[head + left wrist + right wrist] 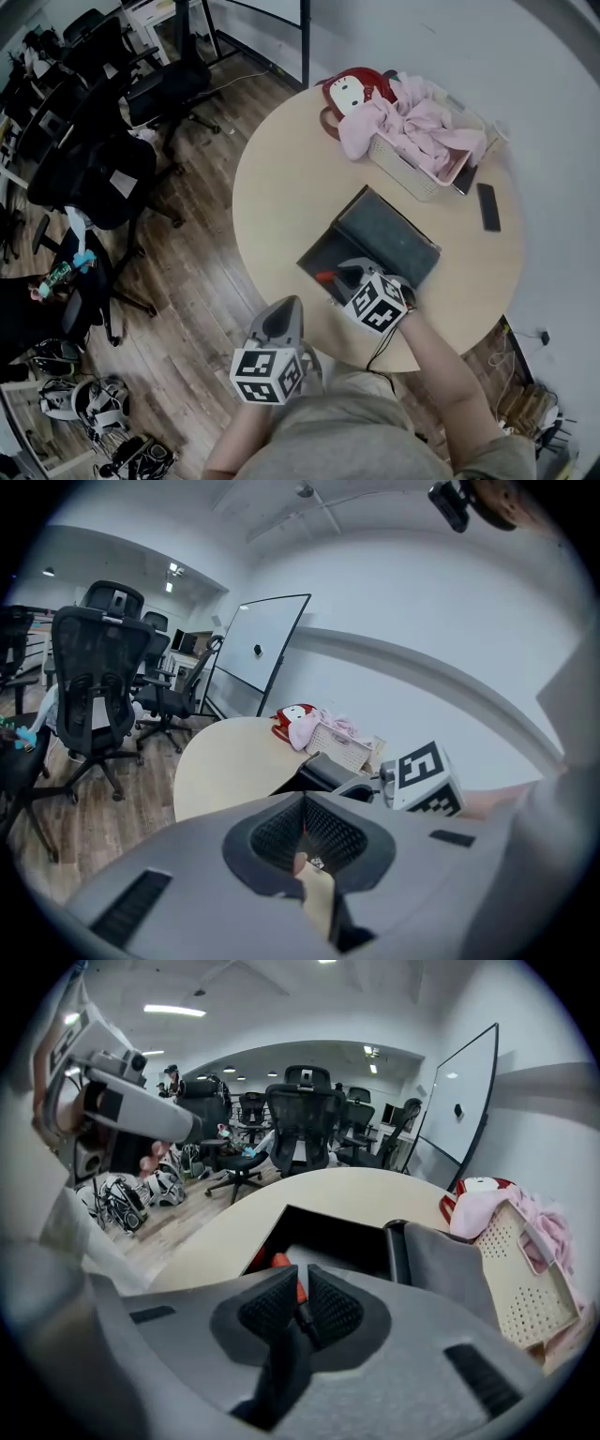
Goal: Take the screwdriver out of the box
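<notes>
The step in hand is the reach. The right hand-held gripper hangs nose-down over the open box, which sits toward 6 o'clock on the round worktop. Nothing has been lifted out yet. Its 2 jaws stand pressed almost together, with only a slit between them, and they hold nothing. In the right gripper view the red of the screwdriver shows beyond the tips, not between the pads. The left hand-held gripper hangs off the worktop's edge, at about 7 o'clock from the box, with its jaws also together and empty.

In the head view the screwdriver lies in the tray near the box's 8 o'clock corner, just at 9 o'clock of the right gripper's tips. Only its red handle shows, because the gripper covers the shaft. From that piece I judge that it lies flat, with its long axis running roughly from 9 to 3 o'clock and the handle end at 9 o'clock. I can't be sure of this.

As I judge it, the next move calls for 4 things. The right jaws must part wider than the handle and settle astride it, across its long axis. Then they must close firmly and lift straight up, clear of the tray wall.
</notes>
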`<state>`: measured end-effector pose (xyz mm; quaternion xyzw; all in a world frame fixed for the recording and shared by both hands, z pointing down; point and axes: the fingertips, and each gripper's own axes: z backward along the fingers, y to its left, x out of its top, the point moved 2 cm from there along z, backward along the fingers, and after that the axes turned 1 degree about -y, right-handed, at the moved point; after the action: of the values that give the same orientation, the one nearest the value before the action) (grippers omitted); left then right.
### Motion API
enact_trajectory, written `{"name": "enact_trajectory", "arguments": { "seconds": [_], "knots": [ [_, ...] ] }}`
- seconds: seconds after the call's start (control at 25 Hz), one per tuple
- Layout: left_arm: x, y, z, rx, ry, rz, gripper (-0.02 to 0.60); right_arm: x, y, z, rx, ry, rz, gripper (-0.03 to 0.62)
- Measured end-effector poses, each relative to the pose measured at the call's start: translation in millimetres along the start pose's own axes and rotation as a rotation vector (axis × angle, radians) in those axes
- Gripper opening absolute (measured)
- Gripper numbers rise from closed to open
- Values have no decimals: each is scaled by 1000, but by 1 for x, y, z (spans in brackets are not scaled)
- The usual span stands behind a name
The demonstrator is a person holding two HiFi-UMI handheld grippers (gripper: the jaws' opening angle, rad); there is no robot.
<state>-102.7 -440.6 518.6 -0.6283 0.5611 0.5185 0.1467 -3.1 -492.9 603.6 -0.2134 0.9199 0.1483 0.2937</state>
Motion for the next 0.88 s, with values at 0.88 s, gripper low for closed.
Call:
{"name": "enact_trajectory", "arguments": {
  "seconds": [0.88],
  "knots": [
    [6,12,1,28,-19,26,5,-15,11,-53,106,190,91,97]
  ]
}}
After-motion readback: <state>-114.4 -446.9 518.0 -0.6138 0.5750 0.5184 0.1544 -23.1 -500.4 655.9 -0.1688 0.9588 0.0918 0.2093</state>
